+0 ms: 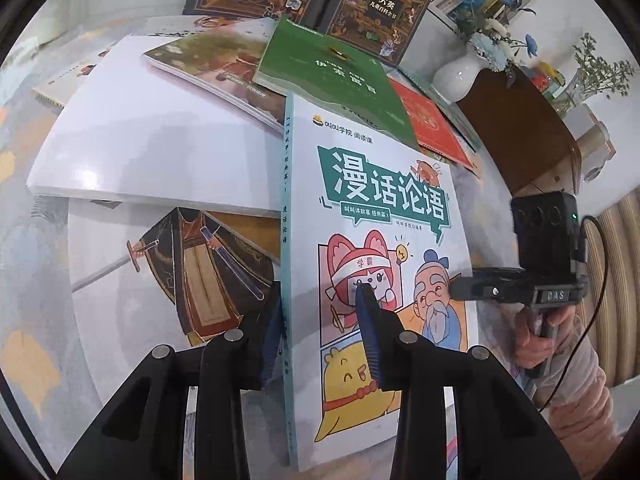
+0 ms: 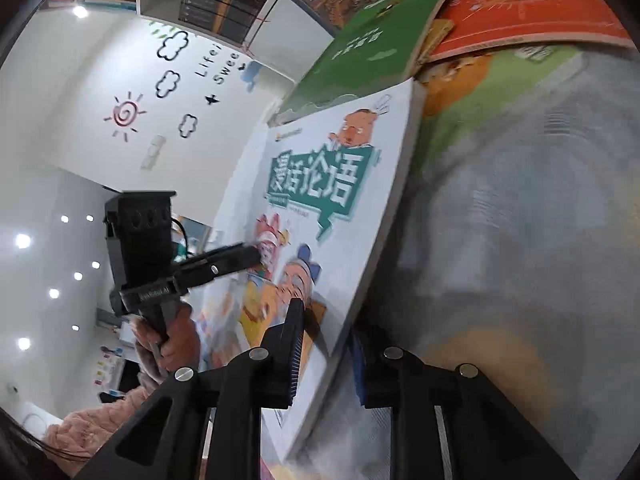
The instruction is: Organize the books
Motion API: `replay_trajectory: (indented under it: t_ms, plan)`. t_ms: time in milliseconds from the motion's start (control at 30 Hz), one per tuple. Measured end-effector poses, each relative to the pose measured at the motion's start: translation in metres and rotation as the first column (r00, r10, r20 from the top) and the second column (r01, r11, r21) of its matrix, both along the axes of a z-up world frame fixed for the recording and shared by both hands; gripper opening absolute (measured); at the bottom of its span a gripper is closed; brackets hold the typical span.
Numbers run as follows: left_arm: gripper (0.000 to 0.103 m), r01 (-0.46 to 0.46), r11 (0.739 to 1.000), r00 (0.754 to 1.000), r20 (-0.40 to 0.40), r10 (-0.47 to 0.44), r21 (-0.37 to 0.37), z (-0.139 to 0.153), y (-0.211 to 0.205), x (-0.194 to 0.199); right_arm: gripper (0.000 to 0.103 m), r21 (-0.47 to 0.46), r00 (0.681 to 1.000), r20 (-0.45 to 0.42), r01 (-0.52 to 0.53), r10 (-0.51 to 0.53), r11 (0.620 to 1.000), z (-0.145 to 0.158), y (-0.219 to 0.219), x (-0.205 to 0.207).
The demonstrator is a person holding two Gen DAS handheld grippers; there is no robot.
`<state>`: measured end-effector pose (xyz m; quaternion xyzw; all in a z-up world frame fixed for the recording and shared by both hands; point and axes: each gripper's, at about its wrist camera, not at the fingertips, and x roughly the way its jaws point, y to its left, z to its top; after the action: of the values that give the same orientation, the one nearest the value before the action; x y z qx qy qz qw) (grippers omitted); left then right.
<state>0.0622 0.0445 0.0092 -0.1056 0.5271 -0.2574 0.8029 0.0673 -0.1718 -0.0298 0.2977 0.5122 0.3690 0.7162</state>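
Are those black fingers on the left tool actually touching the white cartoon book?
Touching. The left wrist view shows the left gripper astride the cartoon book, one blue-padded finger pressed on the cover and the other at the spine edge.

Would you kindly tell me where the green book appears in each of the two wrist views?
Left wrist view: the green book lies upper centre, just beyond the top edge of the white cartoon book.
Right wrist view: the green book is upper right of centre, again past that book's top edge.
Shared landmark: the white cartoon book.
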Motion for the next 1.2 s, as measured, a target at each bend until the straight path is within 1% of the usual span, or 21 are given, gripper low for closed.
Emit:
replay_trajectory:
  t_ms: [100,233,300,333,400,433,500,567,700,767,800,867,900,933,1000,1033,1133,1200]
  plan:
    - [0.036,0.003,1.0,1.0,0.018,-0.004,0.016,0.001,-0.002,-0.002,0.019,0.002,0.999,-0.042,0.013,-0.013,1.0,0.002,0.005,0.003]
    - [0.036,-0.014,0.999,0.999,0.04,0.013,0.039,0.003,-0.004,-0.006,0.019,-0.017,0.998,-0.042,0.051,-0.052,0.999,0.006,0.005,-0.001]
    - [0.036,-0.035,0.998,0.999,0.026,0.034,0.049,0.004,-0.006,-0.006,0.021,-0.015,0.992,-0.084,0.096,-0.097,0.995,0.007,0.006,-0.003]
    - [0.036,-0.039,0.997,0.999,0.011,0.038,0.062,0.006,-0.007,-0.005,0.021,-0.018,0.985,-0.113,0.127,-0.129,0.992,0.008,0.006,-0.004]
    - [0.036,-0.04,0.995,0.999,-0.027,0.042,0.088,0.008,-0.009,-0.004,0.021,-0.04,0.977,-0.143,0.156,-0.16,0.987,0.015,0.009,-0.006]
    - [0.036,-0.042,0.994,0.998,-0.041,0.046,0.102,0.009,-0.009,-0.004,0.021,-0.052,0.976,-0.141,0.159,-0.165,0.986,0.019,0.011,-0.007]
    - [0.034,-0.041,0.993,0.998,-0.038,0.046,0.114,0.011,-0.009,-0.006,0.021,-0.088,0.978,-0.121,0.158,-0.168,0.983,0.033,0.019,-0.011]
    - [0.034,-0.041,0.992,0.998,-0.037,0.046,0.121,0.011,-0.007,-0.008,0.021,-0.102,0.98,-0.109,0.156,-0.167,0.983,0.045,0.025,-0.014]
    - [0.034,-0.049,0.994,0.998,-0.041,0.053,0.094,0.018,0.0,-0.013,0.021,-0.16,0.981,-0.096,0.152,-0.168,0.975,0.071,0.042,-0.024]
    - [0.034,-0.05,0.996,0.998,-0.032,0.052,0.074,0.023,0.006,-0.016,0.021,-0.173,0.981,-0.101,0.148,-0.167,0.974,0.078,0.051,-0.029]
    - [0.034,-0.033,0.999,0.999,-0.034,0.033,0.008,0.028,0.011,-0.019,0.021,-0.16,0.982,-0.104,0.142,-0.16,0.977,0.081,0.055,-0.03]
    - [0.034,-0.01,0.998,0.999,-0.037,0.007,-0.069,0.038,0.016,-0.025,0.021,-0.171,0.986,-0.091,0.121,-0.138,0.978,0.088,0.067,-0.031]
    - [0.034,-0.003,0.998,1.0,-0.018,0.002,-0.07,0.043,0.017,-0.028,0.021,-0.184,0.99,-0.067,0.108,-0.122,0.977,0.093,0.076,-0.03]
    - [0.035,-0.003,0.999,1.0,0.023,0.004,-0.043,0.05,0.018,-0.031,0.021,-0.189,0.991,-0.06,0.106,-0.119,0.976,0.095,0.083,-0.031]
    - [0.037,-0.034,0.999,0.997,0.063,0.033,0.012,0.054,0.025,-0.034,0.02,-0.181,0.992,-0.068,0.092,-0.106,0.979,0.093,0.092,-0.028]
    - [0.037,-0.05,0.998,0.997,0.056,0.048,0.025,0.052,0.032,-0.032,0.02,-0.183,0.992,-0.07,0.088,-0.102,0.979,0.089,0.091,-0.027]
    - [0.037,-0.096,0.995,0.995,0.0,0.096,0.031,0.037,0.058,-0.028,0.021,-0.21,0.99,-0.091,0.083,-0.104,0.974,0.069,0.095,-0.021]
    - [0.037,-0.15,0.987,0.988,-0.022,0.151,0.054,0.026,0.077,-0.029,0.021,-0.2,0.99,-0.104,0.075,-0.098,0.977,0.056,0.102,-0.018]
